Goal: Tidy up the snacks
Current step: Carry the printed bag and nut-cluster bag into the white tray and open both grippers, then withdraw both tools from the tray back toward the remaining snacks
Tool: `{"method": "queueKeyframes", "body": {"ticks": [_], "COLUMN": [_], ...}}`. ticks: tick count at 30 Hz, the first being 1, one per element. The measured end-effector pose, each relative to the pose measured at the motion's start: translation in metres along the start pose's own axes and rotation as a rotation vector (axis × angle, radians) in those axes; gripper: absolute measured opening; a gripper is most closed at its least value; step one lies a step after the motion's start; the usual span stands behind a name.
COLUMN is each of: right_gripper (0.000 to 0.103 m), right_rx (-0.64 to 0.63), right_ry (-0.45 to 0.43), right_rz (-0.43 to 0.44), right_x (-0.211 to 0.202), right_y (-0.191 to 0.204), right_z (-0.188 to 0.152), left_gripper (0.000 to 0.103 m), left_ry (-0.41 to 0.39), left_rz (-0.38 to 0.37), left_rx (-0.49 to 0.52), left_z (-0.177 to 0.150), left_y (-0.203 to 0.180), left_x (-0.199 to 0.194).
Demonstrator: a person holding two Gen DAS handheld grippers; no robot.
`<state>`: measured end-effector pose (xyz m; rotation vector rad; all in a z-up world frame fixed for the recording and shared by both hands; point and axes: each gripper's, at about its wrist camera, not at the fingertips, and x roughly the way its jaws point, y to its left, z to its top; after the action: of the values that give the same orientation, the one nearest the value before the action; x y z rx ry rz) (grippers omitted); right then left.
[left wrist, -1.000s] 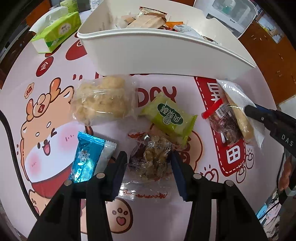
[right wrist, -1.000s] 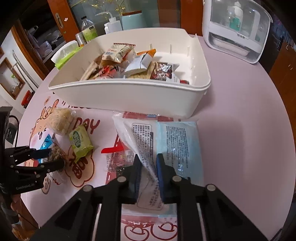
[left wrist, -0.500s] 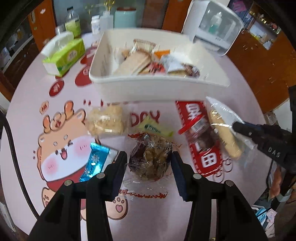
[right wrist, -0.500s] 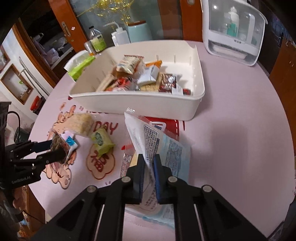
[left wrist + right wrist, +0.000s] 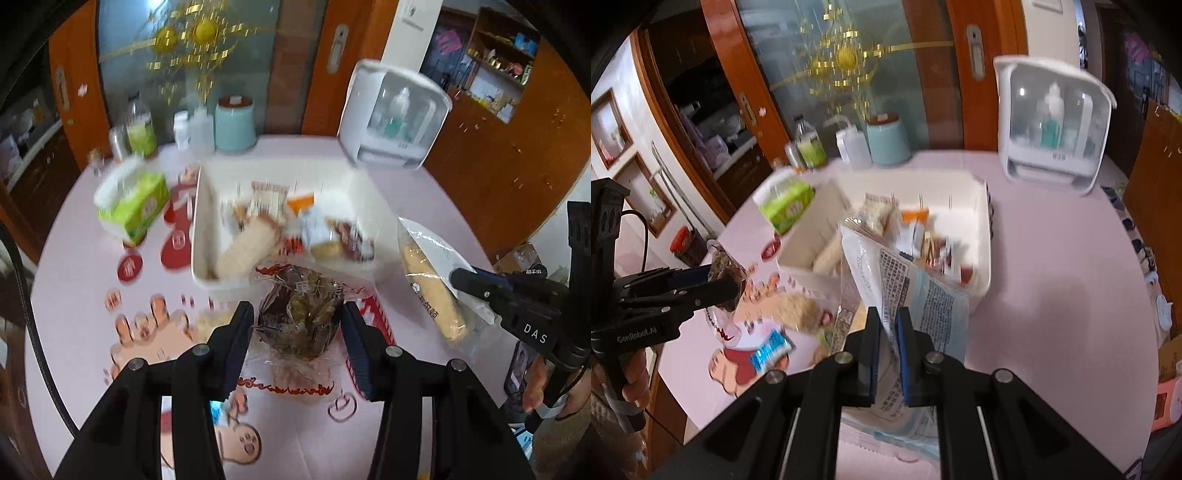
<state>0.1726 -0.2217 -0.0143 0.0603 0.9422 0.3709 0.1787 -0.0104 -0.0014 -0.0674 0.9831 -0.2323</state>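
My left gripper (image 5: 297, 328) is shut on a clear packet of brown nut snack (image 5: 301, 314) and holds it in the air in front of the white bin (image 5: 201, 221). My right gripper (image 5: 887, 328) is shut on a white and blue printed snack bag (image 5: 908, 291), lifted above the table before the white bin (image 5: 982, 229). The bin holds several wrapped snacks. In the left wrist view the right gripper (image 5: 458, 277) holds that bag (image 5: 432, 284) at the right. In the right wrist view the left gripper (image 5: 720, 280) shows at the left with the nut packet (image 5: 722, 264).
A blue packet (image 5: 772, 349) and a pale puffed snack (image 5: 798, 310) lie on the cartoon table mat. A green tissue box (image 5: 131, 206), bottles, a teal canister (image 5: 234, 123) and a white cabinet appliance (image 5: 391, 118) stand behind the bin.
Both grippers have risen well above the table with their packets, which have left the mat. The views now tilt up toward the room and the bin sits lower in frame.
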Motion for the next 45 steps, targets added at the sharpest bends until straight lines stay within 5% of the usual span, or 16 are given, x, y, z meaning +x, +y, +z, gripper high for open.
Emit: {"method": "queueKeyframes", "body": {"ticks": [13, 20, 34, 35, 36, 38, 40, 45], "right_gripper": [0.009, 0.009, 0.011, 0.012, 0.012, 0.037, 0.06, 0.063], "right_rx": [0.023, 0.037, 0.088, 0.092, 0.092, 0.083, 0.068, 0.024], "right_ry": [-0.237, -0.313, -0.238, -0.222, -0.211, -0.185, -0.185, -0.2], "right_rz": [-0.056, -0.074, -0.105, -0.096, -0.094, -0.093, -0.096, -0.123], "right_x": [-0.041, -0.037, 0.033, 0.04, 0.044, 0.052, 0.054, 0.052], "right_y": [0.004, 0.005, -0.006, -0.007, -0.007, -0.007, -0.004, 0.006], "right_z": [0.098, 0.138, 0.163, 0.162, 0.163, 0.163, 0.161, 0.157], "left_gripper": [0.048, 0.048, 0.049, 0.05, 0.064, 0.088, 0.089, 0.089], "left_ry": [-0.203, -0.249, -0.178, -0.168, -0.157, -0.133, -0.144, -0.121], "left_rz": [0.047, 0.058, 0.106, 0.109, 0.11, 0.134, 0.149, 0.153], "left_rx": [0.069, 0.069, 0.058, 0.06, 0.068, 0.081, 0.089, 0.087], "left_z": [0.102, 0.141, 0.174, 0.174, 0.175, 0.174, 0.172, 0.167], "left_y": [0.0, 0.002, 0.021, 0.023, 0.023, 0.023, 0.024, 0.028], "left_x": [-0.05, -0.046, 0.033, 0.041, 0.046, 0.057, 0.061, 0.067]}}
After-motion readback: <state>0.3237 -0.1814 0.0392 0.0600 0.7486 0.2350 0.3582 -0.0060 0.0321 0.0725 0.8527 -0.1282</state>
